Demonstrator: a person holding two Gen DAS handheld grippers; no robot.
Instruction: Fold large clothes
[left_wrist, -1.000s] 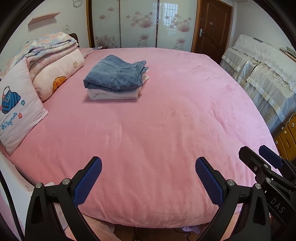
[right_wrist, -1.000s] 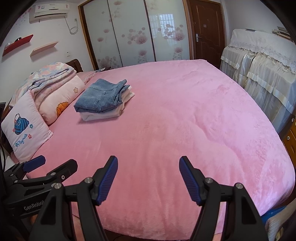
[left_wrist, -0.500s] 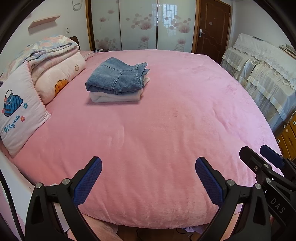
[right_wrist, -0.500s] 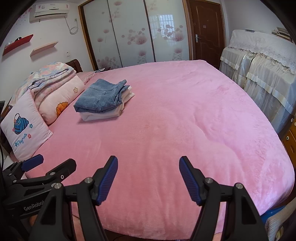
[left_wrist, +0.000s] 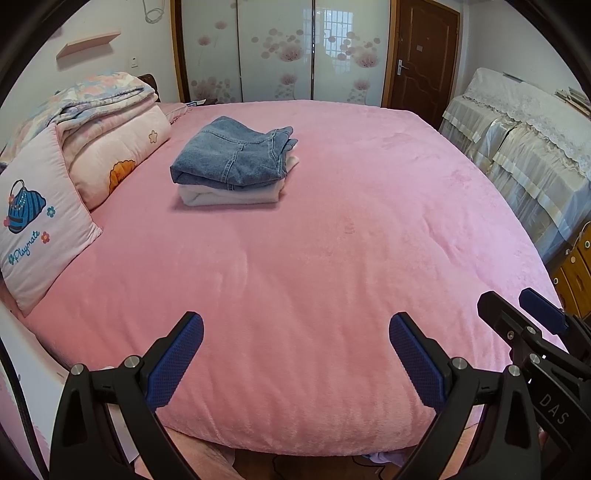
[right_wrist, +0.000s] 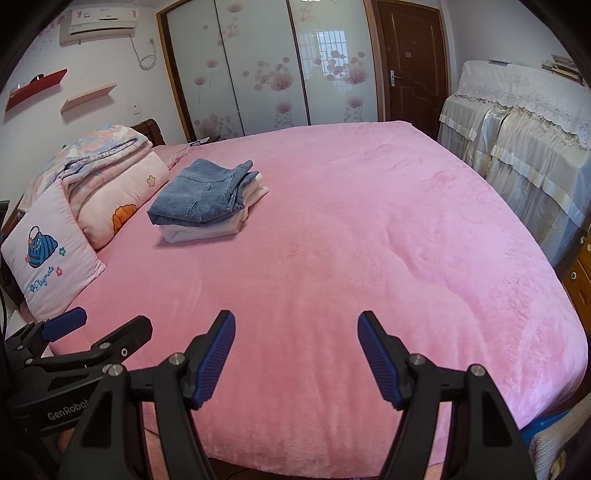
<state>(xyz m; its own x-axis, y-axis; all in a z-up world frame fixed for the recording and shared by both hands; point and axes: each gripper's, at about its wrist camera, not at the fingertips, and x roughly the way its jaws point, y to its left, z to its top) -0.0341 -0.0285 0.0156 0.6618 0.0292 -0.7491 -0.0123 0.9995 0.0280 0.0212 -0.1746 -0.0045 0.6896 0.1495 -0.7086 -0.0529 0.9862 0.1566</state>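
Observation:
Folded blue jeans (left_wrist: 232, 155) (right_wrist: 203, 197) lie on a folded white garment (left_wrist: 229, 195) (right_wrist: 207, 230), stacked on the far left part of the pink bed (left_wrist: 332, 258) (right_wrist: 351, 240). My left gripper (left_wrist: 295, 332) hovers open over the bed's near edge with nothing between its blue pads. My right gripper (right_wrist: 295, 330) is open beside it, also holding nothing. Each gripper shows in the other's view: the right gripper (left_wrist: 532, 321) at the lower right, the left gripper (right_wrist: 96, 328) at the lower left. Both are far from the stack.
Pillows (left_wrist: 40, 229) and a folded quilt (left_wrist: 107, 107) pile up at the left head end. A lace-covered cabinet (left_wrist: 524, 140) runs along the right side, with wooden drawers (left_wrist: 576, 273) near it. Sliding wardrobe doors (right_wrist: 258, 70) and a brown door (right_wrist: 410, 62) stand behind.
In the left wrist view the scene has slid down a little, so that camera tipped up slightly. The right wrist view is unchanged. Both grippers stay open.

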